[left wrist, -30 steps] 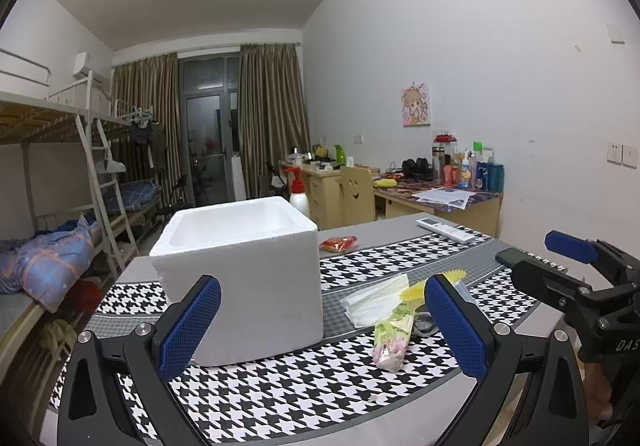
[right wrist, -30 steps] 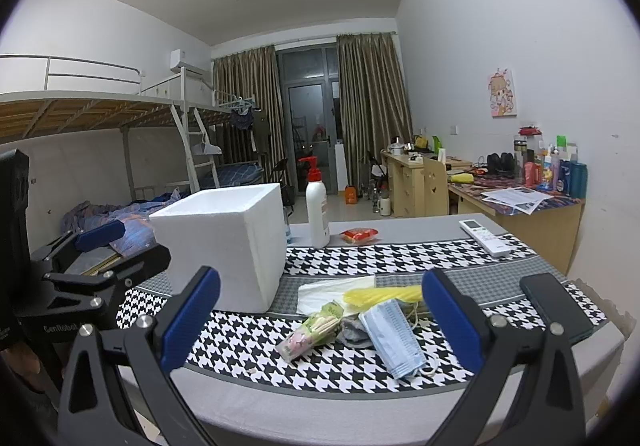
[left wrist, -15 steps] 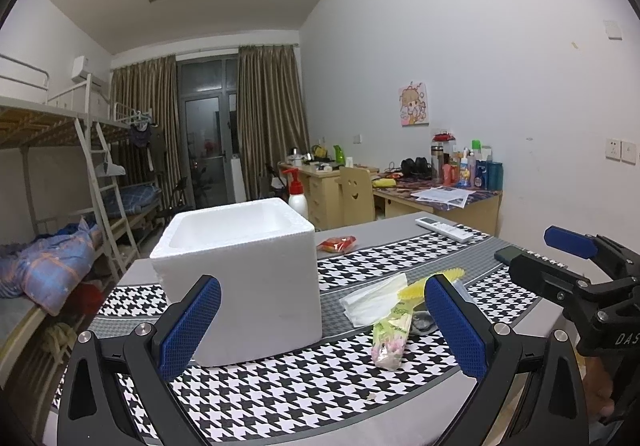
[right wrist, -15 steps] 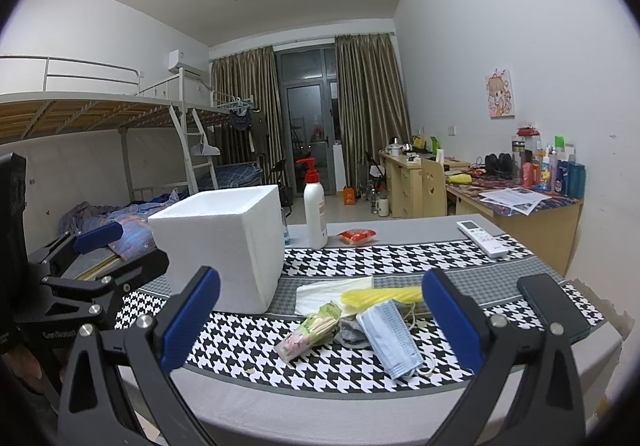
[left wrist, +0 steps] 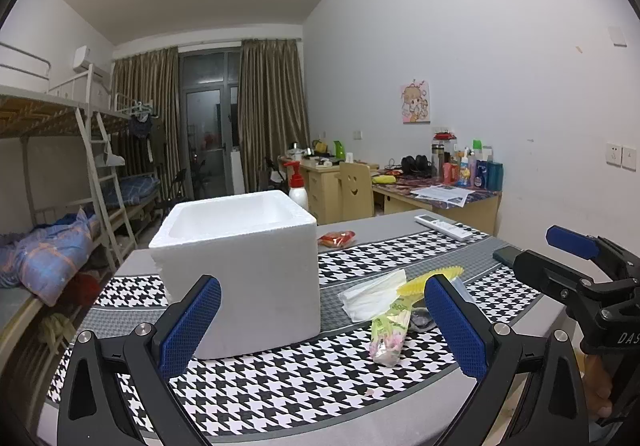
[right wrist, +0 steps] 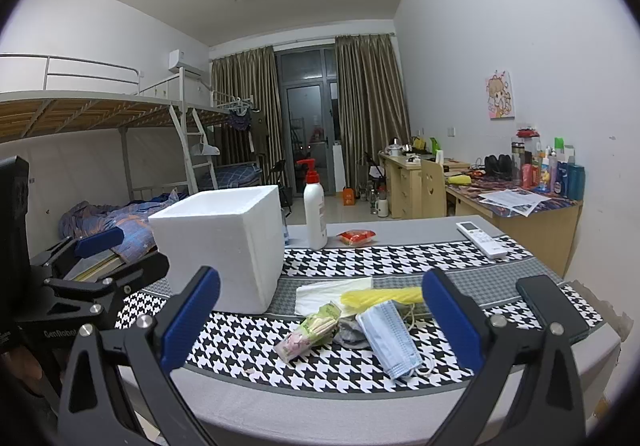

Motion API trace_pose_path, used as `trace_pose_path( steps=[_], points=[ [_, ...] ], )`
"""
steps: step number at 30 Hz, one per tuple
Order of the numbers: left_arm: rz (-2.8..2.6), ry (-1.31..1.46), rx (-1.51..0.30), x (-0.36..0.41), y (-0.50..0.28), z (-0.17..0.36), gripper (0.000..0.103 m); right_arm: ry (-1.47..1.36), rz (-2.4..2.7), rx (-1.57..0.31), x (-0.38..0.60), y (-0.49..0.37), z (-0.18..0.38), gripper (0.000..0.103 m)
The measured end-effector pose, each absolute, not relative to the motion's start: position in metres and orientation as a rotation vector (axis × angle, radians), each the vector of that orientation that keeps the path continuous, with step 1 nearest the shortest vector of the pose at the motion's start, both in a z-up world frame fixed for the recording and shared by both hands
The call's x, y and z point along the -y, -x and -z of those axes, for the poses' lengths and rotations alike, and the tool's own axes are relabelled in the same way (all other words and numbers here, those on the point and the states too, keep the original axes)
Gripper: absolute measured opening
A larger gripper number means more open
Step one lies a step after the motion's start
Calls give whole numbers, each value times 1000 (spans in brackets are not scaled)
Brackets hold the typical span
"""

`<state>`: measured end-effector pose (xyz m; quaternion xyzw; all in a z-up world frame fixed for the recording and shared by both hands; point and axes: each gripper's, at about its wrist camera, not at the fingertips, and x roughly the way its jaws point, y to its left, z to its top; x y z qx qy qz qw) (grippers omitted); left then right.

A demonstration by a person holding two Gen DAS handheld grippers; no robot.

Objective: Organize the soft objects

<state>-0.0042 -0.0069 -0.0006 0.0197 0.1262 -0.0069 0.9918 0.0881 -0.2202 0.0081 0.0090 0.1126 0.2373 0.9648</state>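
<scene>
1. little has shifted since the earlier frames: both my claws hang short of the table [right wrist: 360,412], barely drifting.
2. left gripper [left wrist: 322,320] and right gripper [right wrist: 320,316] gape wide, holding nothing.
3. soft pile (face mask [right wrist: 390,338], tissue [right wrist: 326,292]) lies beside the foam box [right wrist: 224,242].
4. a shallow pinch could snag the mask's loops and drag its neighbours.
</scene>
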Motion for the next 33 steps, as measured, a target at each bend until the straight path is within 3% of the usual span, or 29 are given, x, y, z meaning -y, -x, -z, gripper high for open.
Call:
trace_pose_path(
  steps=[33],
  points=[
    [59,-12,-353,8,-33,18,102,-12,-432,-302,225,-119,4,102]
  ],
)
